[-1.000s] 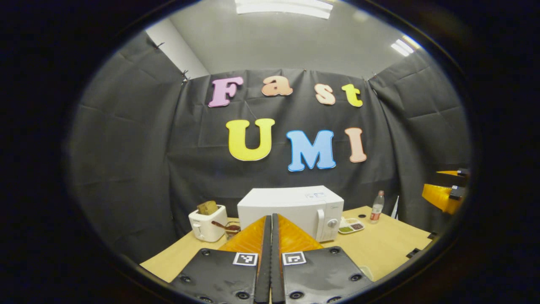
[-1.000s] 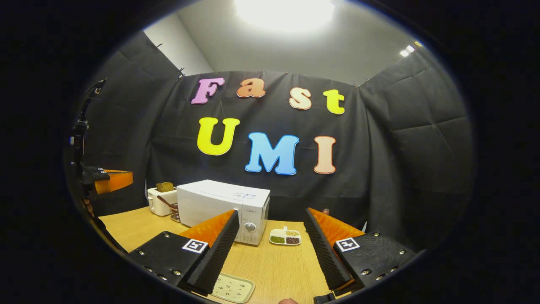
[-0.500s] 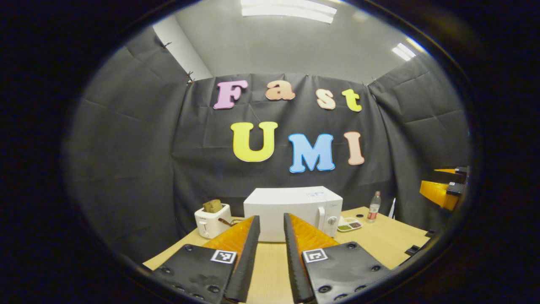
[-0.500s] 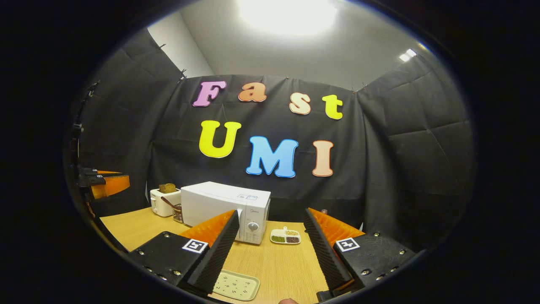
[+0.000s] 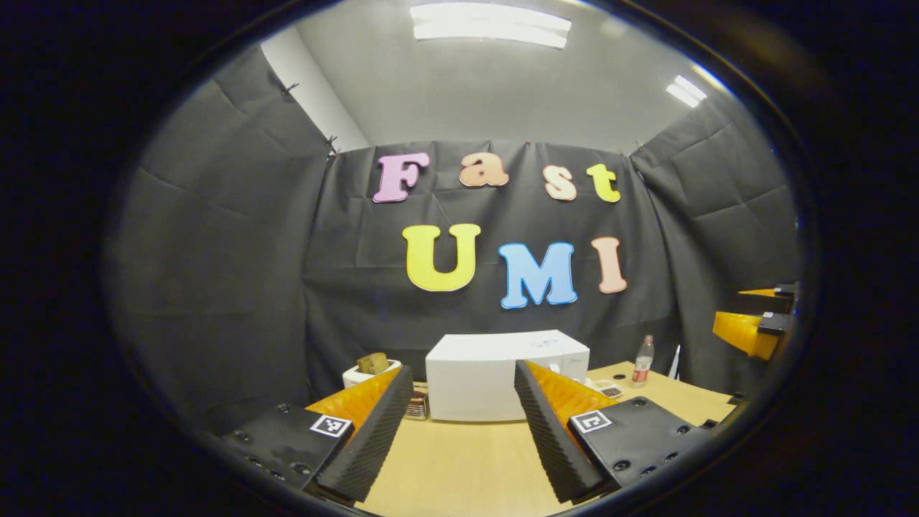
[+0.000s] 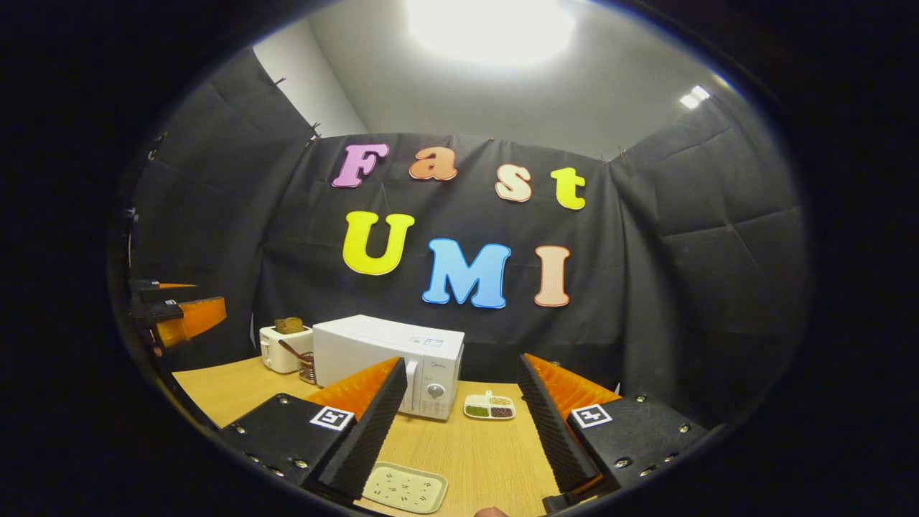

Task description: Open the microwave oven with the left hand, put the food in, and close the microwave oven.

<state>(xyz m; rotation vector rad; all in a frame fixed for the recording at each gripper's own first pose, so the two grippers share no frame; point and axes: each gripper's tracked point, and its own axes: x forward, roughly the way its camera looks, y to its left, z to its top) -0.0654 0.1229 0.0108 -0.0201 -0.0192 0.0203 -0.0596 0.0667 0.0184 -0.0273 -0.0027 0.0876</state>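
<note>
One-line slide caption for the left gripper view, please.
Left gripper open above the wooden table, facing the closed white microwave.

Showing a tiny brand mark (image 6: pixel 439 366) on the microwave (image 6: pixel 373 352) front and a sticker (image 6: pixel 433 342) on its top, both being too small for reading.

Left tool (image 5: pixel 463 431) gapes wide at bottom centre, framing the closed white microwave (image 5: pixel 495 373) on the counter (image 5: pixel 459 467).
</note>
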